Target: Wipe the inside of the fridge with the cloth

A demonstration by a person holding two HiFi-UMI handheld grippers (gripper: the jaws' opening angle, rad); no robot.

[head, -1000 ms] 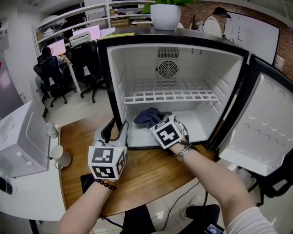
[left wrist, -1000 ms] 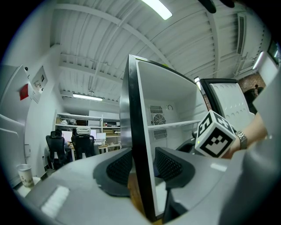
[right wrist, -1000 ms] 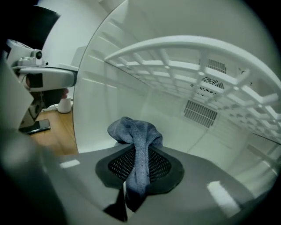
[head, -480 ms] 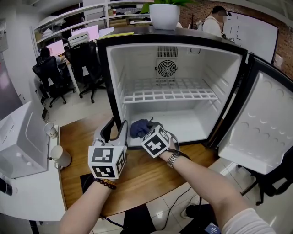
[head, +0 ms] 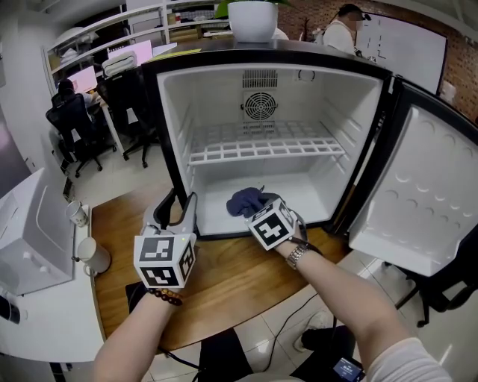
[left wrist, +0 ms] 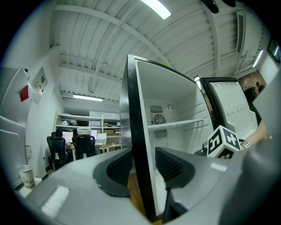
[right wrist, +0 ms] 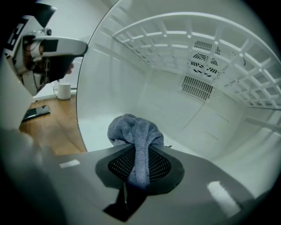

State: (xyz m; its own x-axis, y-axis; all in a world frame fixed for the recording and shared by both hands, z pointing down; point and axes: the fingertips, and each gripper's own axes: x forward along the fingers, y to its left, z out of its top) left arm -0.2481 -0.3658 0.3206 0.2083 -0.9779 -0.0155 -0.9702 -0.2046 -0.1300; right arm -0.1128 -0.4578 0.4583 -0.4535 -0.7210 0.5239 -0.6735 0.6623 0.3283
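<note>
The left gripper [head: 178, 207] points level, jaws half apart astride the front edge of the fridge's left wall [left wrist: 137, 132]; whether its pads press on that edge is hard to say. Just to its right, the cloth [right wrist: 134, 132] is bunched upright, pinched between the nearly closed jaws of the right gripper [right wrist: 137, 166], which tilts downward. The fridge floor [head: 314, 195] lies ahead and below, nearer the right hand.

Lit brightly by ceiling strip lights [left wrist: 156, 8], softly shadowed inside the fridge [head: 216, 104]. Bent fisheye-fashion at the edges, vignetted black in both gripper views, blurred up close.
</note>
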